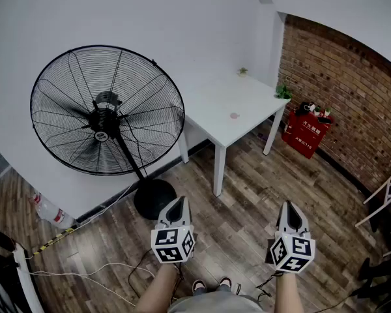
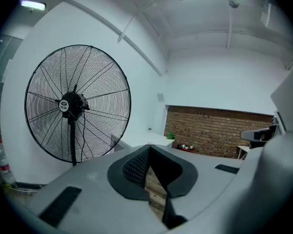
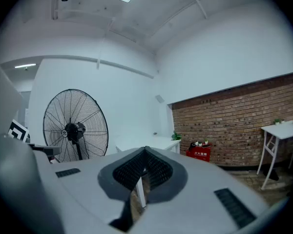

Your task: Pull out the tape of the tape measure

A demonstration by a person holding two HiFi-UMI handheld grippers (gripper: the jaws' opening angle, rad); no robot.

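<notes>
Frankly, left claw (image 1: 178, 201) and right claw (image 1: 289, 205) are closed, empty, well apart from the tabletop (image 1: 247, 103) — the floor cable (image 1: 85, 269) could trip someone.

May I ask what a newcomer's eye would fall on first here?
A big black pedestal fan stands by the white wall, left. Right of it, a white table, then a red box against the brick wall. Nearest, the left hand-held gripper and right hand-held gripper are shut, empty.

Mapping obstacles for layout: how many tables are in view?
2. One white table stands right of the fan; a smaller white table stands by the brick wall, at far right. More may be hidden.
</notes>
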